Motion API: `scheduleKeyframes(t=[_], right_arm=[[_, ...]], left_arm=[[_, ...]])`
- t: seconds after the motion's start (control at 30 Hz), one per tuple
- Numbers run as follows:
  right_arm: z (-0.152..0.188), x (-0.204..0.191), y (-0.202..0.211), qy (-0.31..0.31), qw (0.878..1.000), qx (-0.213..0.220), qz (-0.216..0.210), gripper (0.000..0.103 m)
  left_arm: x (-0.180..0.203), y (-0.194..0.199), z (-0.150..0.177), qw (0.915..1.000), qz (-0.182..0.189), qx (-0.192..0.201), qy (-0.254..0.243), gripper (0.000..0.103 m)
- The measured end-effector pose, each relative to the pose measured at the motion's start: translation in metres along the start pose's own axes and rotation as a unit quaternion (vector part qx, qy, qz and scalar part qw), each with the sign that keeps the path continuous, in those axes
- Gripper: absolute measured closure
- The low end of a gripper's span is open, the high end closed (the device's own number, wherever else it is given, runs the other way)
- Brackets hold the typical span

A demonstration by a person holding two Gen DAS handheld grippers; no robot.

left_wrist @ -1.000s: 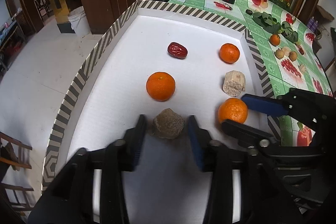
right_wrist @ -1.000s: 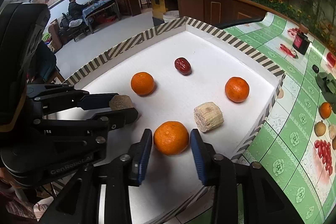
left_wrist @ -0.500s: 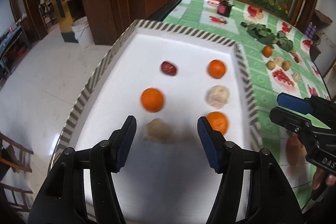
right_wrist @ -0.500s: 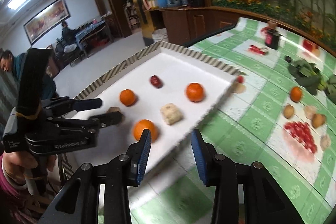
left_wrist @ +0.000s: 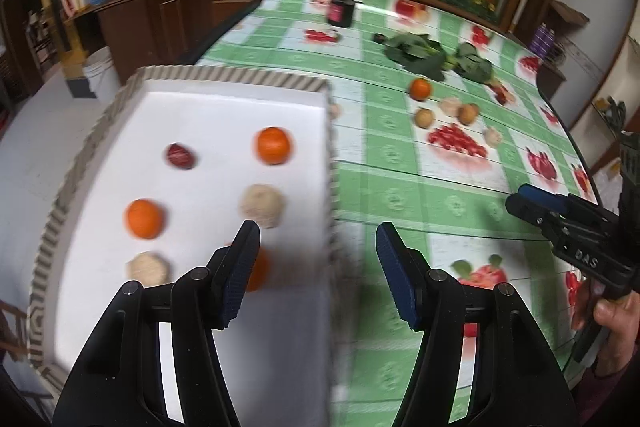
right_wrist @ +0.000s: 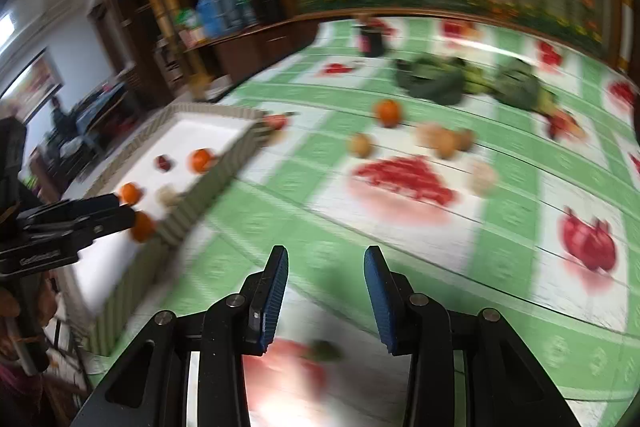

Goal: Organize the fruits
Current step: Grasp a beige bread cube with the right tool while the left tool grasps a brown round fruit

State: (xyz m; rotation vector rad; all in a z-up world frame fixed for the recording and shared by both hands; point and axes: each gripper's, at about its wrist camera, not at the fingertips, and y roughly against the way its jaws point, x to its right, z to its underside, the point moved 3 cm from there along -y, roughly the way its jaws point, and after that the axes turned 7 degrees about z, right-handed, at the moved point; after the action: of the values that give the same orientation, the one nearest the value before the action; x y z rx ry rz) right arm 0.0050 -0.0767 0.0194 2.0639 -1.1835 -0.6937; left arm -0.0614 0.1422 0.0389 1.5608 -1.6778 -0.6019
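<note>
**Six pieces in the tray, more fruit loose on the cloth**

A surface point(left_wrist: 400, 187) under a green-and-white checked cloth printed with red fruit stands before a wall mural of orange flowers; at its left end sits a white tray point(left_wrist: 224, 83) with a striped rim. In the tray, counted from the left wrist view: three oranges, one far right point(left_wrist: 273, 145), one at the left point(left_wrist: 144, 219) and one half hidden behind the left finger point(left_wrist: 256, 269); one dark red date point(left_wrist: 181, 155); two pale tan lumps, blurred, one right of centre point(left_wrist: 262, 205) and one near the front left point(left_wrist: 148, 267). Loose on the cloth, well apart from the tray: one orange point(left_wrist: 420, 89), a cluster of about four small tan fruits point(left_wrist: 424, 117) just beyond a printed red patch, and leafy greens point(left_wrist: 436, 57) farther back; a dark jar point(left_wrist: 340, 11) stands near the far edge.

The left hand-held gripper point(left_wrist: 318, 243) is spread, nothing between its blue pads, after widening over the tray's right rim; the right hand-held gripper point(right_wrist: 326, 267) hangs over bare cloth, jaws parted and empty.
</note>
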Motion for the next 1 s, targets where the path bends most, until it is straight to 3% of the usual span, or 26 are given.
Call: scheduleKeyframes(t=[0.3,0.43,0.7,0.83,1.0], right_arm=[[-0.017,0.059,-0.016,-0.023,0.998,-0.007,0.052,0.064],[-0.033,0.078,-0.029,-0.046,0.997,-0.006,0.055,0.064],[-0.054,0.087,-0.068,-0.028,0.998,-0.011,0.056,0.064],[-0.052,0.085,-0.068,-0.005,0.997,-0.003,0.073,0.077],[-0.054,0.091,-0.053,-0.017,0.998,0.017,0.065,0.077]], left_arm=[[0.055,-0.033,-0.024,0.9978,0.032,-0.03,-0.049,0.042],[0.065,-0.05,-0.038,0.9971,0.036,-0.04,-0.053,0.042],[0.081,-0.085,-0.066,0.9956,0.028,-0.057,-0.068,0.042],[0.086,-0.104,-0.076,0.995,0.025,-0.066,-0.071,0.042],[0.093,-0.129,-0.089,0.9945,0.016,-0.069,-0.077,0.042]])
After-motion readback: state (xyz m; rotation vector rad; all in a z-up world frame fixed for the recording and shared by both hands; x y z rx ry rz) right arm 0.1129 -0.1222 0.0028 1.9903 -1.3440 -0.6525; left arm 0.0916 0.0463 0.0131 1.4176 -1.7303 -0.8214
